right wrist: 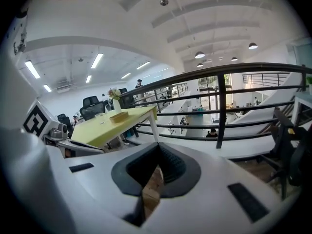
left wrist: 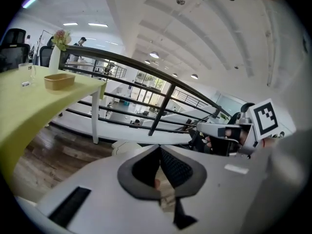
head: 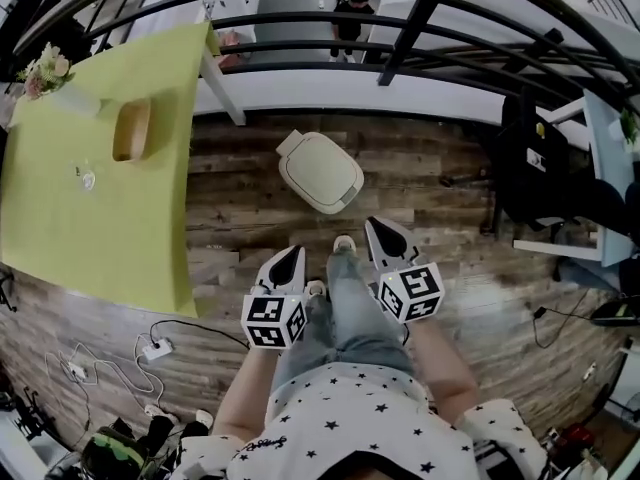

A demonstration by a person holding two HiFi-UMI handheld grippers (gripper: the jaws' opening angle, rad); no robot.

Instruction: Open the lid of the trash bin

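Note:
The trash bin (head: 320,171) is a cream, rounded box on the wooden floor with its lid down, straight ahead of the person's feet. Both grippers hang at waist height, short of the bin and apart from it. My left gripper (head: 293,253) is shut with nothing in it. My right gripper (head: 379,225) is likewise shut and empty. In the left gripper view the jaws (left wrist: 158,148) meet at their tips, and a slice of the bin (left wrist: 126,147) shows just beyond them. In the right gripper view my right gripper (right wrist: 157,146) has its tips together, and the bin is hidden.
A yellow-green table (head: 100,208) stands to the left with a wooden tray (head: 131,128) and a vase of flowers (head: 45,70). A black railing (head: 400,18) runs behind the bin. Cables and a power strip (head: 155,349) lie at lower left. A black chair (head: 540,158) is at right.

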